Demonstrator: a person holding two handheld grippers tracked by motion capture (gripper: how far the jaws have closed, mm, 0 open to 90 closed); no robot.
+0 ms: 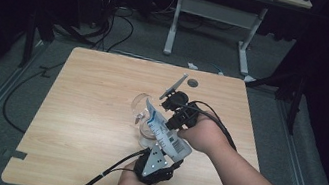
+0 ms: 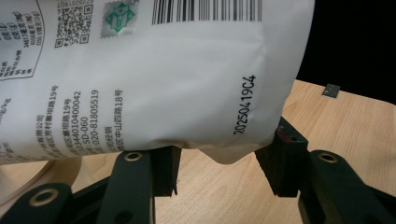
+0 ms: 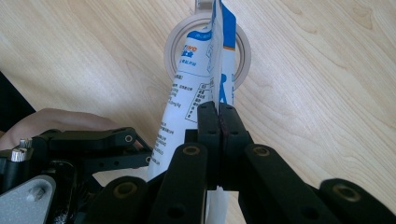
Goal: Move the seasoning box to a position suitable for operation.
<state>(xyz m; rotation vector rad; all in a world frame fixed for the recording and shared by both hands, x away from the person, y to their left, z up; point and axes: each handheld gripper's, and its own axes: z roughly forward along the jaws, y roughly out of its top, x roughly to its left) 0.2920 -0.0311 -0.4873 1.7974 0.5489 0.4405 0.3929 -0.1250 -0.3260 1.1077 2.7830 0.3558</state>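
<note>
Pouring looks underway: my right tool [image 3: 218, 109] pinches the white-and-blue printed pouch [image 1: 162, 128] tilted over the clear glass bowl [image 1: 141, 114] mid-tabletop, my left tool [image 1: 156, 164] clamping its bottom; emptying remains.

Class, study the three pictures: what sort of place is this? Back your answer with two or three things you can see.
Probably a lab or recording workspace, not a home: a bare wooden table standing alone on grey carpet, cables trailing on the floor behind it, a metal-framed desk beyond, and dark surroundings.
</note>
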